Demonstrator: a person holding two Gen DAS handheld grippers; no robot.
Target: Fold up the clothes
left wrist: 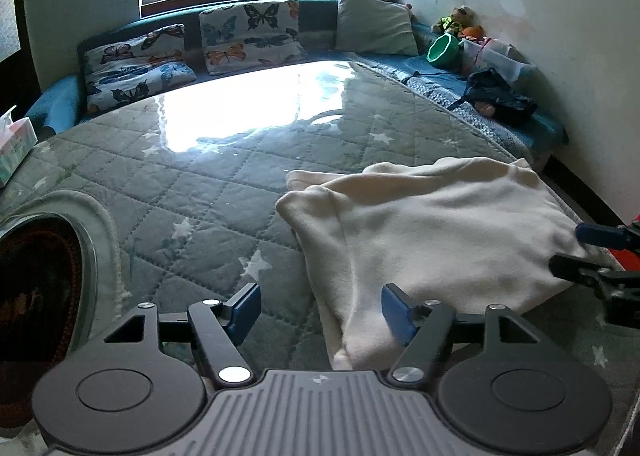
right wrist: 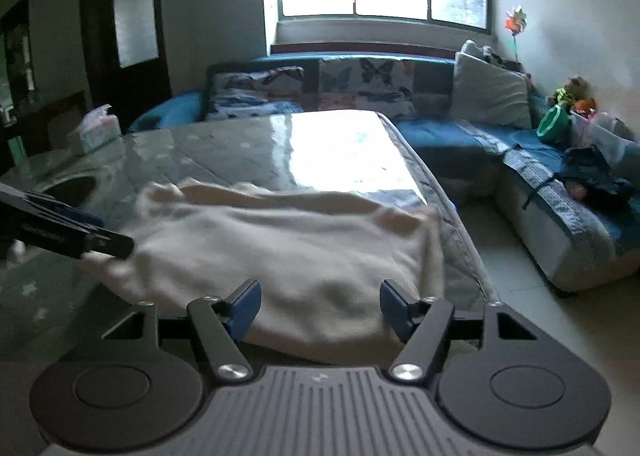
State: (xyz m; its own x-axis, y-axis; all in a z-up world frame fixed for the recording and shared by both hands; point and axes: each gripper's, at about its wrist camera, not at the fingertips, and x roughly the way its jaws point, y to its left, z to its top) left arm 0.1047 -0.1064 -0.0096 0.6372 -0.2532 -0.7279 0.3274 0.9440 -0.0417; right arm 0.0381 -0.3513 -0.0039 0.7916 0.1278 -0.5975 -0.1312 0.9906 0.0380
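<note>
A cream garment point(left wrist: 432, 232) lies on the table point(left wrist: 200, 192), which carries a quilted star-patterned cover under a glossy top. It is already gathered into a rough, bulky rectangle with layers doubled over, and a loose sleeve or edge trails toward the left hand-held gripper point(left wrist: 320, 314). That gripper hovers with its blue pads spread wide and nothing between them; the trailing cloth sits just ahead of it and toward its right finger. The right hand-held gripper point(right wrist: 320, 310) is likewise wide open and holds nothing, with the garment's near edge directly ahead of it and its far right corner close to the table's edge. From the left wrist view, the right gripper's fingers reach in at the garment's right side, touching or nearly touching the cloth; which, I cannot tell. The fold looks partly done: the bulk is stacked, but the bundle is lumpy and uneven, so at least a further fold, tucking the stray piece and smoothing probably remain.
</note>
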